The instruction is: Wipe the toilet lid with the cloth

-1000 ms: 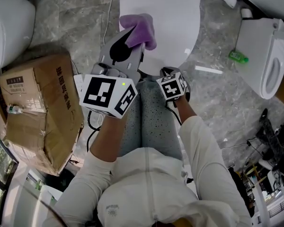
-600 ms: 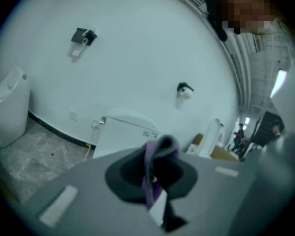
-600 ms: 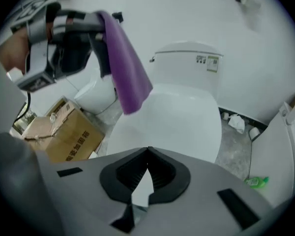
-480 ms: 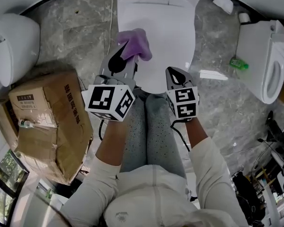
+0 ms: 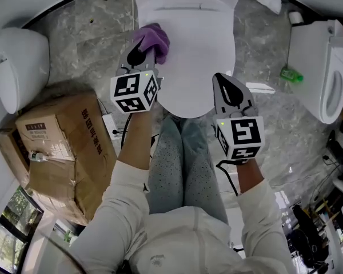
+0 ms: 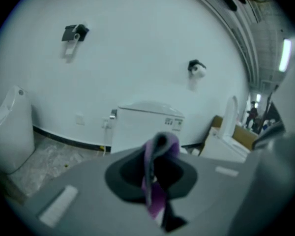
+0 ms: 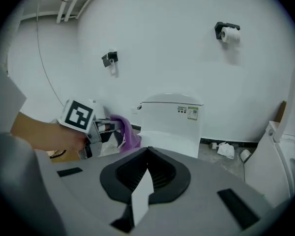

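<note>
Cardboard box (image 5: 57, 153) fills the eight o'clock part of my head view, with a white fixture (image 5: 14, 61) on the marble floor (image 5: 86, 27) at ten o'clock. Next across, my left gripper (image 5: 139, 56) points toward twelve o'clock, its jaws pinching the purple cloth (image 5: 152, 37); in the left gripper view the fabric bunches up between the clamped pads and hangs down past them. The cloth lies over the toilet lid (image 5: 203, 44) at the lid's ten o'clock edge, though I cannot tell whether it rests on the surface or hangs just above it. The lid is closed, white, at twelve o'clock in the head view, right ahead of my knees. My right gripper (image 5: 226, 89) is off the lid's five o'clock edge, jaws pressed together with nothing caught in them. Past it, at two o'clock, a green bottle (image 5: 289, 73) lies on the floor beside a second toilet (image 5: 326, 67).
</note>
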A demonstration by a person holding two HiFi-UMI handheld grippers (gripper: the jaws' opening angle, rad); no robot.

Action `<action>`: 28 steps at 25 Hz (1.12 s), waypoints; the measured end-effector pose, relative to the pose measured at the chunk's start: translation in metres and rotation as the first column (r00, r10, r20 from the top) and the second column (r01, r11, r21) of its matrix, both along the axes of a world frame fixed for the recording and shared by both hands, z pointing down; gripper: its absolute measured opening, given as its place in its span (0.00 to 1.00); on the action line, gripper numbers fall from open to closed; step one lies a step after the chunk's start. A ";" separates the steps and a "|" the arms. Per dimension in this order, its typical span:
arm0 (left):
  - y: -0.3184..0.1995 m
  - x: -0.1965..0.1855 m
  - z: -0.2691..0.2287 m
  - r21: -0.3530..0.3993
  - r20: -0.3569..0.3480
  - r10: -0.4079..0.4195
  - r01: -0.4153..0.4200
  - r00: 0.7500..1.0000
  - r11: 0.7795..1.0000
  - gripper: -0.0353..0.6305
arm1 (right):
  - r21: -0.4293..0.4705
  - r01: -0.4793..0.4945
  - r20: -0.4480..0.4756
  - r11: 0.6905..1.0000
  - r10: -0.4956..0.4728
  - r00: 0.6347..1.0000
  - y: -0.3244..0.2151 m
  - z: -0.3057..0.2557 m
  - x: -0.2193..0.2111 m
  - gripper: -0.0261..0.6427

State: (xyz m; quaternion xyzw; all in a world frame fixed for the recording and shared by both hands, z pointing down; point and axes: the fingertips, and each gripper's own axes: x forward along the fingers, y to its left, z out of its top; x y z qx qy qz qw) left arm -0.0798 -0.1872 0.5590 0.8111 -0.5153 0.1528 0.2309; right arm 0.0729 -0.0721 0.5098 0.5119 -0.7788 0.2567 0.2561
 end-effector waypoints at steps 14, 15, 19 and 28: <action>-0.039 0.041 0.116 -0.162 0.161 0.099 -0.073 0.982 0.984 0.07 | 0.031 -0.030 -0.046 0.999 0.032 0.998 -0.007 0.003 0.022 0.06; -0.040 0.048 0.119 -0.154 0.178 0.110 -0.082 0.978 0.985 0.07 | 0.022 -0.032 -0.058 0.999 0.033 0.998 -0.006 0.007 0.024 0.06; -0.041 0.097 0.120 -0.122 0.204 0.185 -0.162 0.961 0.979 0.08 | -0.029 -0.038 -0.093 0.999 0.035 0.995 -0.007 0.029 0.035 0.06; 0.009 0.247 0.122 -0.151 0.080 0.546 -0.532 0.834 0.833 0.07 | -0.047 -0.115 -0.130 0.992 0.108 0.986 0.001 0.025 0.065 0.06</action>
